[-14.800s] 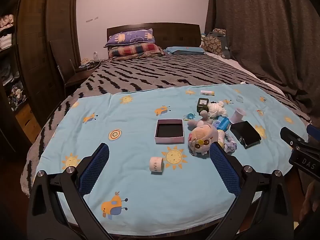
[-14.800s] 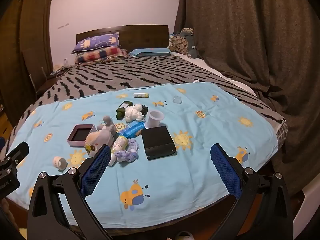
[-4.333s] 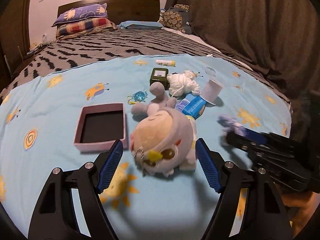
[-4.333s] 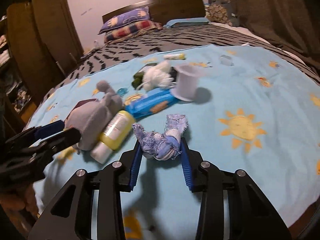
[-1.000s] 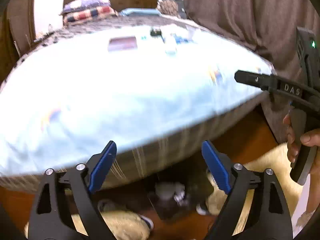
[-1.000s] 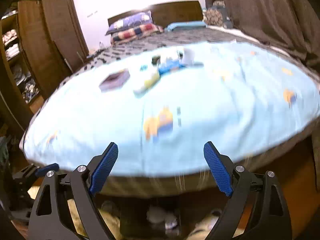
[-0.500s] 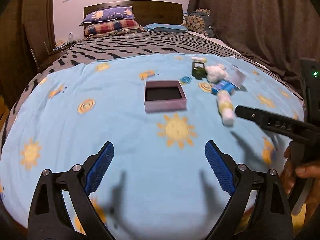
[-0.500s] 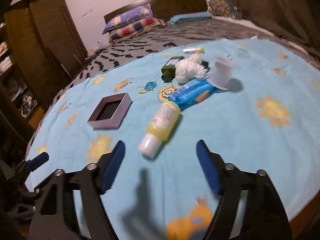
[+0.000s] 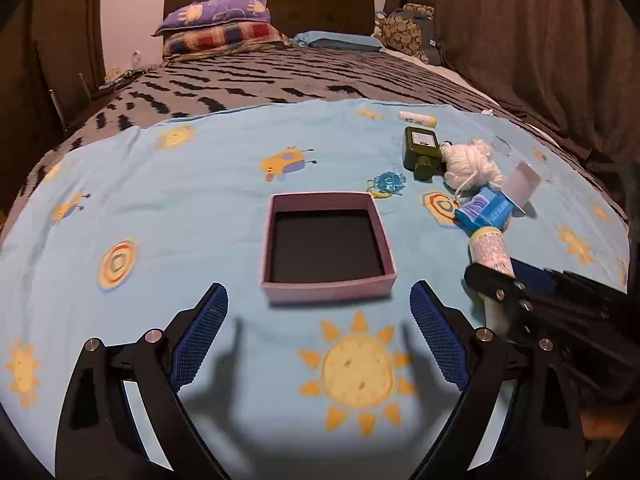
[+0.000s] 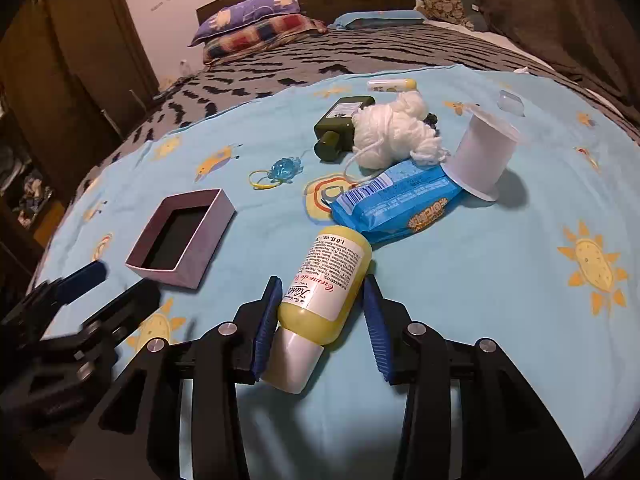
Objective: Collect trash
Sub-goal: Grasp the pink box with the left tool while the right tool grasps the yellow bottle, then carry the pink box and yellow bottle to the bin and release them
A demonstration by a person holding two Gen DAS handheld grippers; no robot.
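The right gripper [image 10: 320, 312] straddles a yellow plastic lotion bottle with a white cap [image 10: 324, 292] that lies on its side on the light blue sheet printed with suns [image 10: 500, 300] covering the bed. Its blue ribbed fingers [image 10: 266, 320] have just been closing: the left one touches the bottle's side, while a slim gap remains at the right one, so the bottle sits between them without being pinched. The left gripper [image 9: 318, 336] hovers with its fingers spread wide and nothing between them, just short of an open square pink cardboard box with a dark inside [image 9: 326, 246].

Taking the bottle as landmark: the box lies to its left, well apart. Touching the bottle's far end is a blue plastic snack packet [image 10: 396, 196]. Against the packet's far right stands a white plastic cup, upside down [image 10: 482, 156]. Behind the packet is a ball of white yarn [image 10: 394, 130], and beside the yarn lies a dark green glass bottle [image 10: 340, 126]. A small blue trinket on a yellow loop [image 10: 280, 172] lies further left. Farthest is a slim white and yellow tube [image 10: 392, 85].
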